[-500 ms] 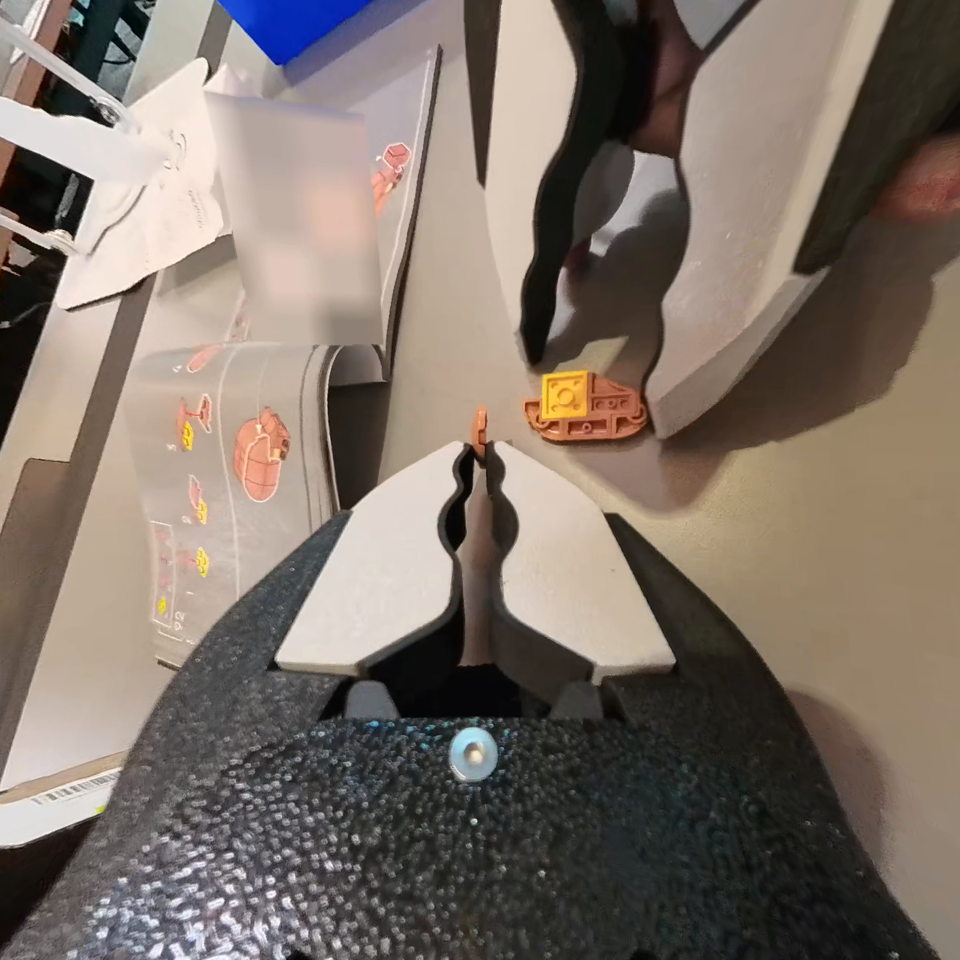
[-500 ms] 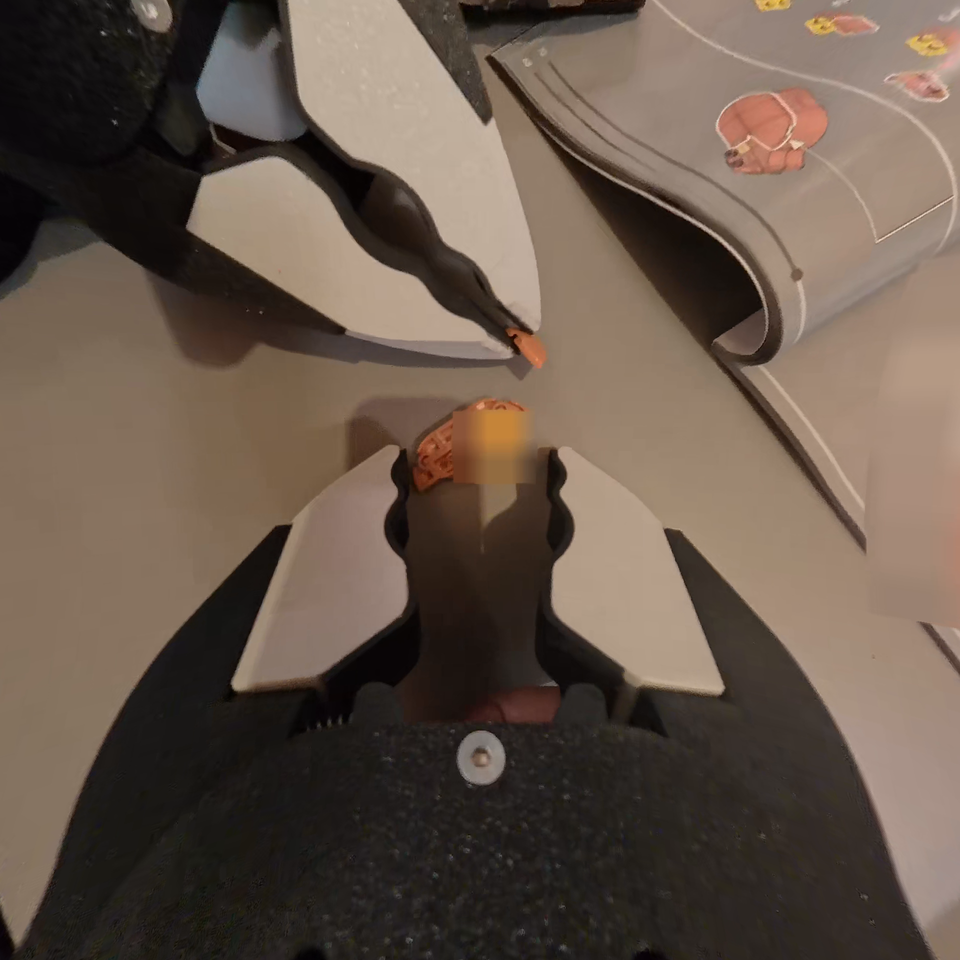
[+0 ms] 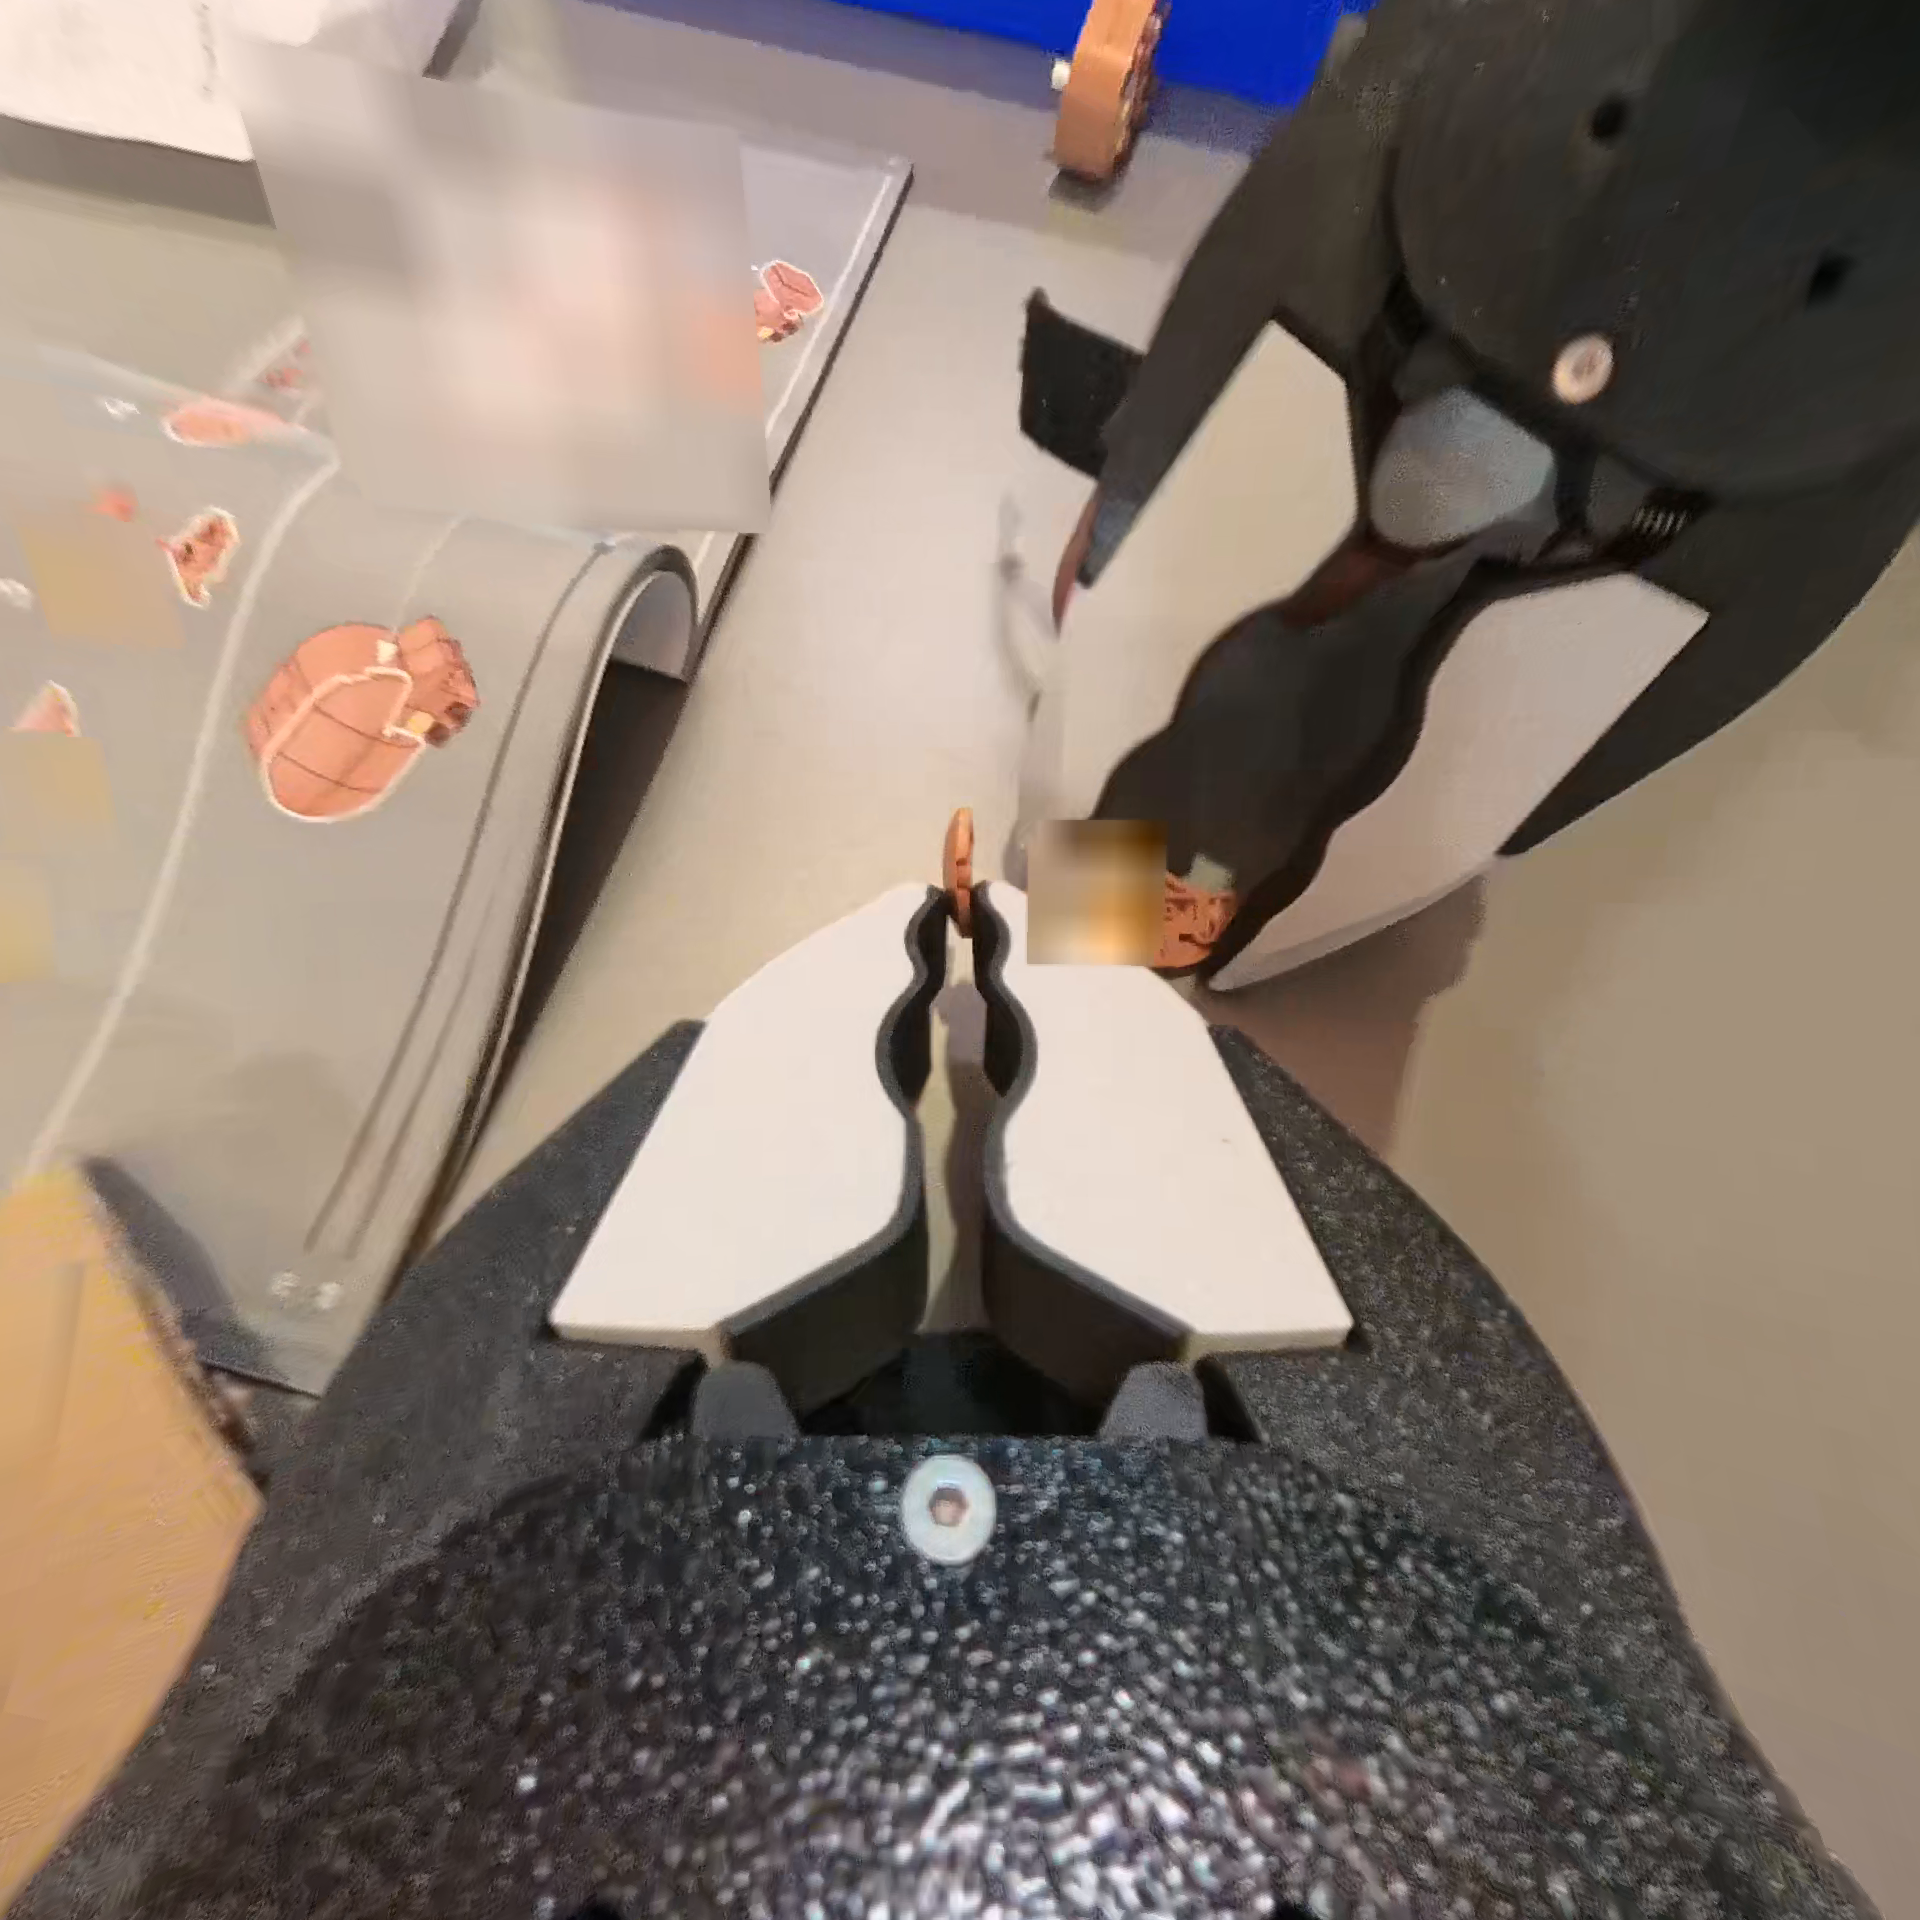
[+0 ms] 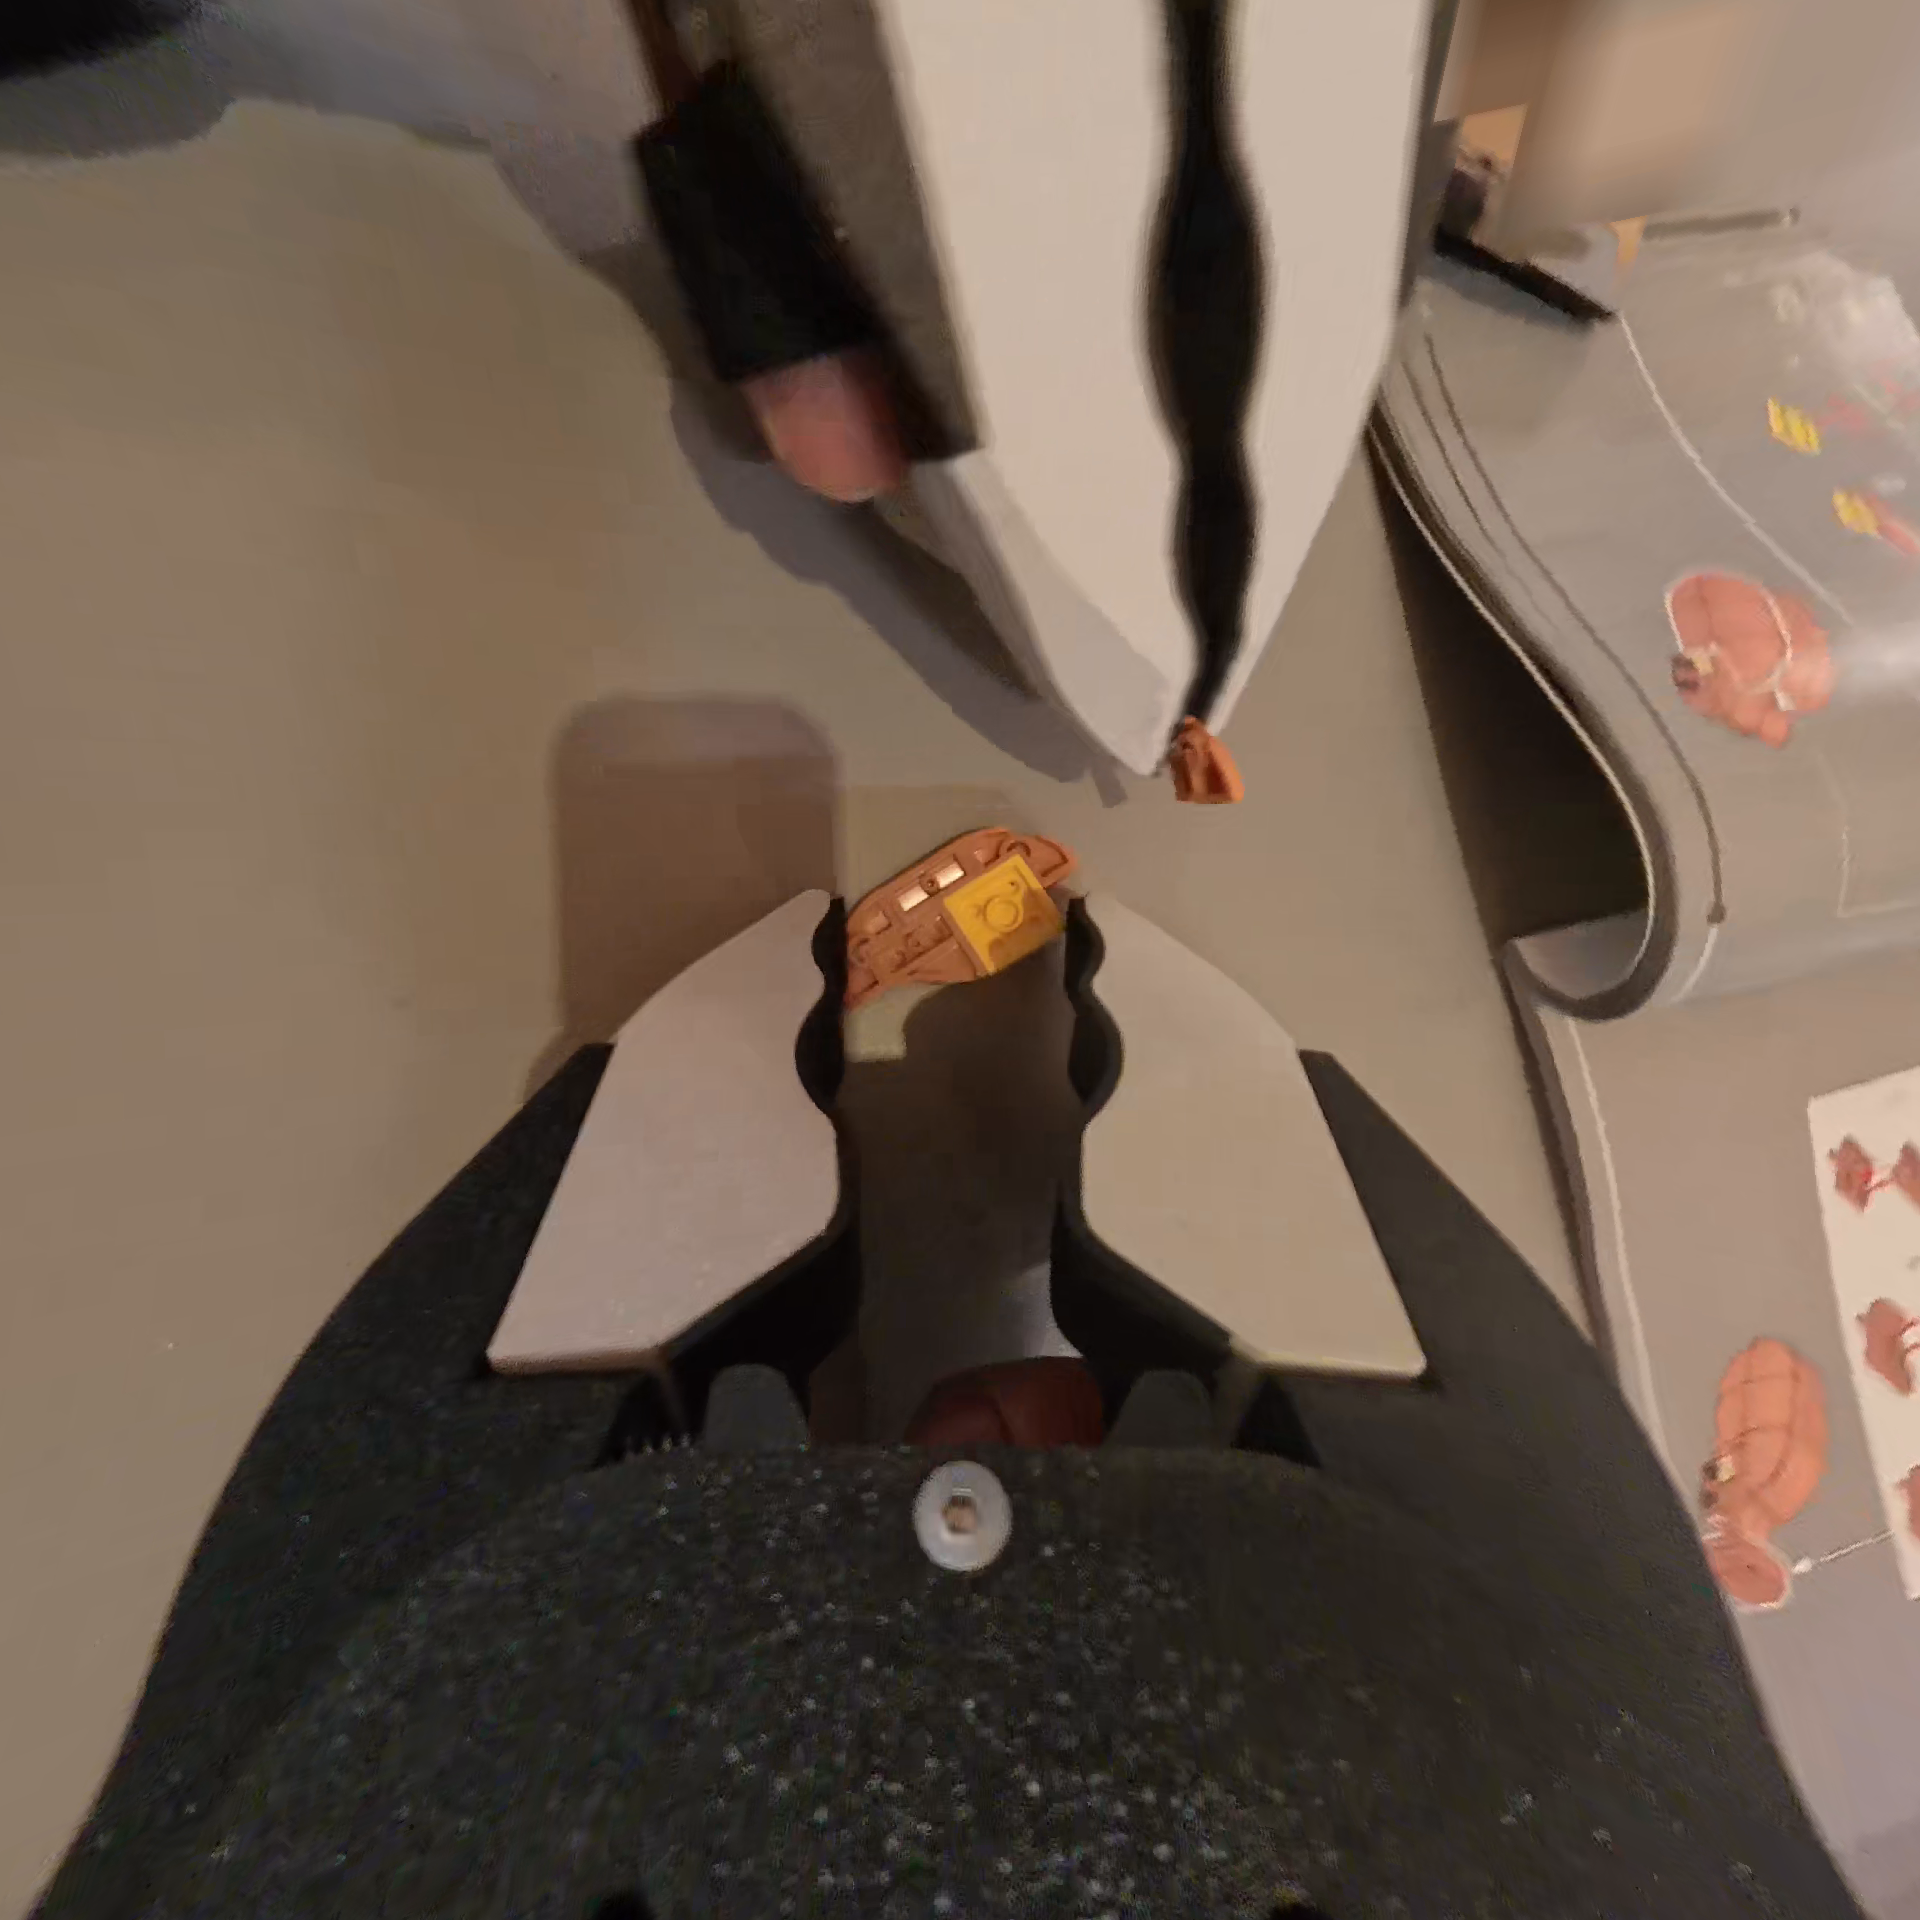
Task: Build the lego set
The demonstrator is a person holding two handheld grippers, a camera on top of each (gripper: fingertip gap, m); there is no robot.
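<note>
My left gripper is shut on a small flat orange piece, pinched edge-on at the fingertips. In the right wrist view the same piece hangs from the left gripper's tips just beyond my right gripper. My right gripper is shut on a curved orange piece with a yellow brick on it. The piece spans the pads, tilted, above the grey table. In the left wrist view this piece shows at the tip of the right gripper's finger, partly under a mosaic patch.
An open instruction booklet with curled pages lies left of my left gripper and right of my right gripper. An orange round assembly stands at the back by a blue object. A person's thumb rests on the left gripper. My hands' fingertips stand some 4 cm from each other. From either gripper's tips it is about 25 cm to the orange round assembly.
My right jaws have narrowed onto the orange piece with the yellow brick, which lay flat and is now tilted. My left gripper has shifted and turned and still pinches the small orange piece.
</note>
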